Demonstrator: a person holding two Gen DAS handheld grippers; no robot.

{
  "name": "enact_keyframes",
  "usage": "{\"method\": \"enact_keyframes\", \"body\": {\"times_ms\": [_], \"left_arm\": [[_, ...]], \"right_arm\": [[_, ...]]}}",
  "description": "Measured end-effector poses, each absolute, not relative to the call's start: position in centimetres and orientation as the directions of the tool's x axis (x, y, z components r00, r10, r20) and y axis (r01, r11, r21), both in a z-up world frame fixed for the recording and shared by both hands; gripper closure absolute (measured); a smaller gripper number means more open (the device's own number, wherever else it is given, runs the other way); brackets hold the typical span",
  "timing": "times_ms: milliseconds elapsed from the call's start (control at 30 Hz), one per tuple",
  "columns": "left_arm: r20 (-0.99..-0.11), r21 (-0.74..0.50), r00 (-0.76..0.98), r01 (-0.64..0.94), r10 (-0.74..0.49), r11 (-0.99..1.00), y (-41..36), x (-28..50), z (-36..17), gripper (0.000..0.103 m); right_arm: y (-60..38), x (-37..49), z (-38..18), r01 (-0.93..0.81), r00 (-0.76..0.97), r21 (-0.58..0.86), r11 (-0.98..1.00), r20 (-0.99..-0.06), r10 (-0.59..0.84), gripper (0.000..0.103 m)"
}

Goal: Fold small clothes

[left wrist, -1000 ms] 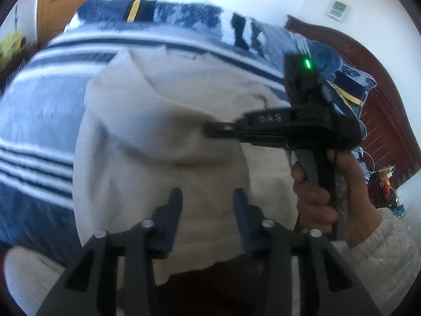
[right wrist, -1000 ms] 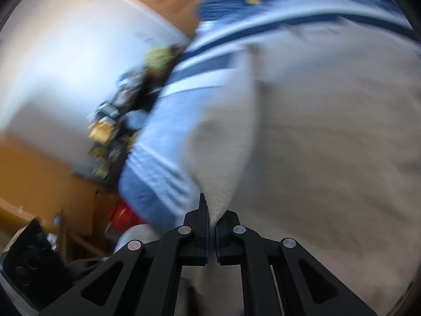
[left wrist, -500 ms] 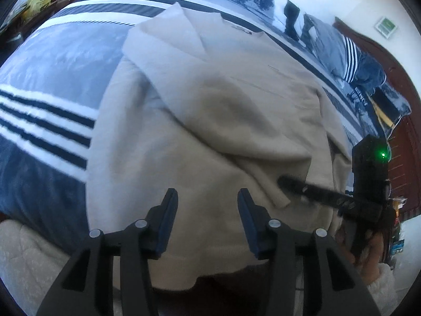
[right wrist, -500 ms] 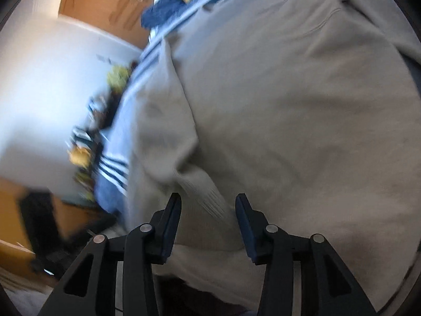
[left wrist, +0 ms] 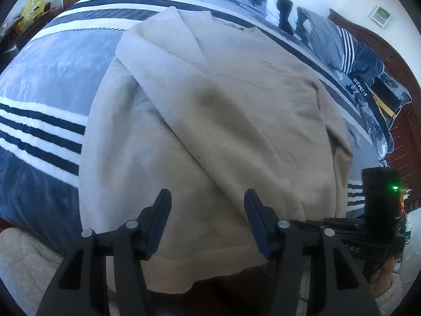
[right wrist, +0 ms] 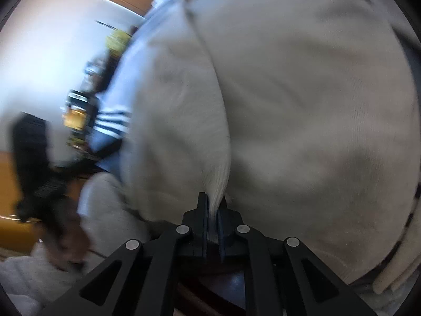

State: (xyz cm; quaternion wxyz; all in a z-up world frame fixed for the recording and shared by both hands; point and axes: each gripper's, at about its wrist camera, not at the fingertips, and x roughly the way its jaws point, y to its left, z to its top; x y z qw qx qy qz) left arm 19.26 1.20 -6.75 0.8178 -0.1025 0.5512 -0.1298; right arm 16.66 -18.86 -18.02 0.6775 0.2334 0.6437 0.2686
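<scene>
Beige sweater [left wrist: 236, 121], spread flat on striped bed [left wrist: 44, 84], collar at far end.
Ribbed cuff [right wrist: 219, 184] is pinched in right claw [right wrist: 213, 210], just closed; left claw [left wrist: 208, 208], just widened, is held empty above the near hem.

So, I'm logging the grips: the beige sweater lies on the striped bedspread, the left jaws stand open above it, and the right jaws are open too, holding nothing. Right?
Not quite. The right gripper is shut on the ribbed cuff of the beige sweater, as the right wrist view shows. The rest holds: the sweater lies on the striped bedspread, and the left gripper is open above it.
</scene>
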Motion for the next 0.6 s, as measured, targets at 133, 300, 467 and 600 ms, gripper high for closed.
{"method": "enact_keyframes", "body": {"times_ms": [133,300,467,600], "left_arm": [[-0.868,-0.313,0.384,0.071,-0.315,0.947,2.5,19.9,-6.3,0.047],[-0.861,-0.325,0.404,0.027,-0.308,0.945,4.0,20.5,-5.9,0.047],[-0.868,-0.293,0.404,0.056,-0.29,0.954,2.5,18.9,-5.6,0.045],[-0.875,-0.294,0.369,0.112,-0.314,0.949,-0.6,16.6,-5.5,0.042]], "right_arm": [[-19.3,17.1,-14.3,-0.123,0.144,0.682,0.721,-0.707,0.692,0.052],[-20.2,17.4,-13.1,-0.124,0.235,0.642,0.757,-0.722,0.651,0.032],[-23.6,16.9,-12.8,-0.021,0.338,0.61,0.792,-0.741,0.58,0.032],[-26.0,15.6,-11.9,0.036,0.395,0.609,0.793,-0.737,0.548,0.032]]}}
